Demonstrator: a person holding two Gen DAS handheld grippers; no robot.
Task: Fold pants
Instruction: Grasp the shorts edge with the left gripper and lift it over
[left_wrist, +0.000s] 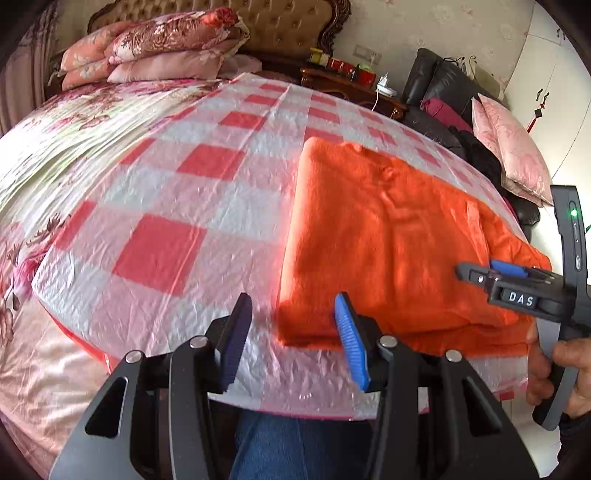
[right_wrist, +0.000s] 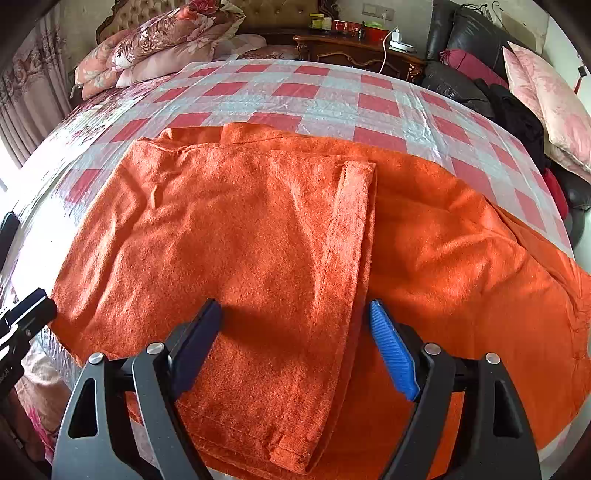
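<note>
Left wrist view, item 1: orange pants (left_wrist: 388, 236), folded flat on a red-and-white checked plastic sheet (left_wrist: 192, 206) over the bed; we log them at approx. 3 o'clock of the frame, near edge close to the sheet's front edge.
Item 2: left gripper (left_wrist: 295, 332), fingers spread wide, nothing between them; blue pad (left_wrist: 351, 343) sits at the pants' near-left corner, dark pad (left_wrist: 236, 339) over bare sheet.
Item 3: right gripper (left_wrist: 495, 271) at 3 o'clock, held by a hand (left_wrist: 565, 373), tips over the pants' right part.

Right wrist view: we see pants (right_wrist: 258, 229) filling centre, one folded layer w/ hem edge running 12-to-6 o'clock atop a wider layer to the right. Right gripper (right_wrist: 295, 321) fingers wide apart, holding nothing, hovering above the fabric. Left gripper (right_wrist: 26, 314) at 9 o'clock.
Misc.: floral pillows (right_wrist: 155, 40) at 11 o'clock; wooden nightstand (right_wrist: 354, 48) at 1 o'clock.
</note>
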